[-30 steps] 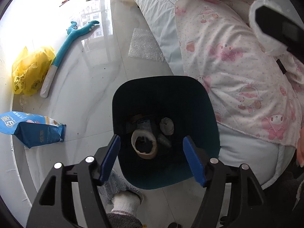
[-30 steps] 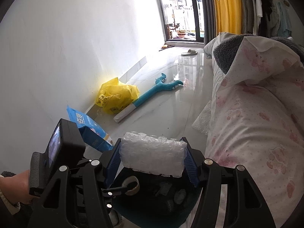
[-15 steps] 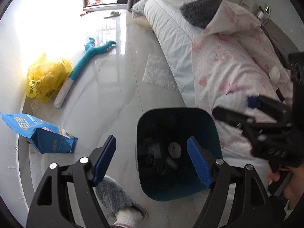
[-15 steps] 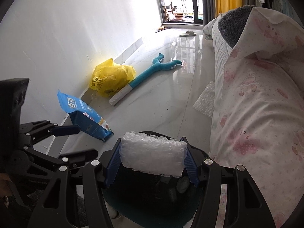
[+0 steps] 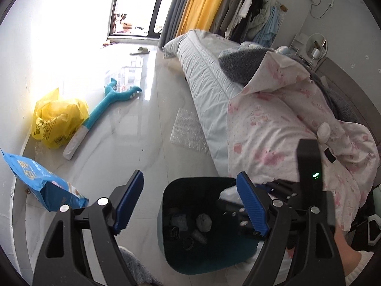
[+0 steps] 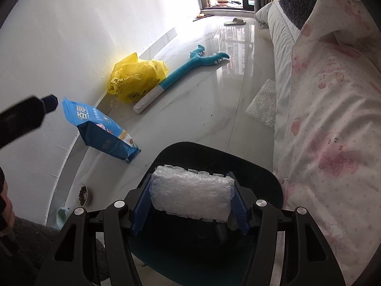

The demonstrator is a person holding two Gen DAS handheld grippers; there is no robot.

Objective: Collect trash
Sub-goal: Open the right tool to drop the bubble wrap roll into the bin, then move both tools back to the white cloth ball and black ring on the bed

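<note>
The right gripper (image 6: 191, 201) is pinching a folded wad of bubble wrap (image 6: 192, 193) between its fingers, holding it over the open mouth of the dark teal bin (image 6: 221, 157). The left gripper (image 5: 190, 200) is hanging beside the bin (image 5: 166, 205) with its fingers spread and nothing between them. A blue bag (image 6: 100, 131), a yellow bag (image 6: 135, 81) and another bubble wrap sheet (image 6: 263, 106) are lying on the floor (image 6: 202, 109) beside the bed (image 6: 333, 95).

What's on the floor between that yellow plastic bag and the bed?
In the left wrist view, a long teal plush toy lies beside the yellow bag; nearer the bed, a bubble wrap sheet.
</note>
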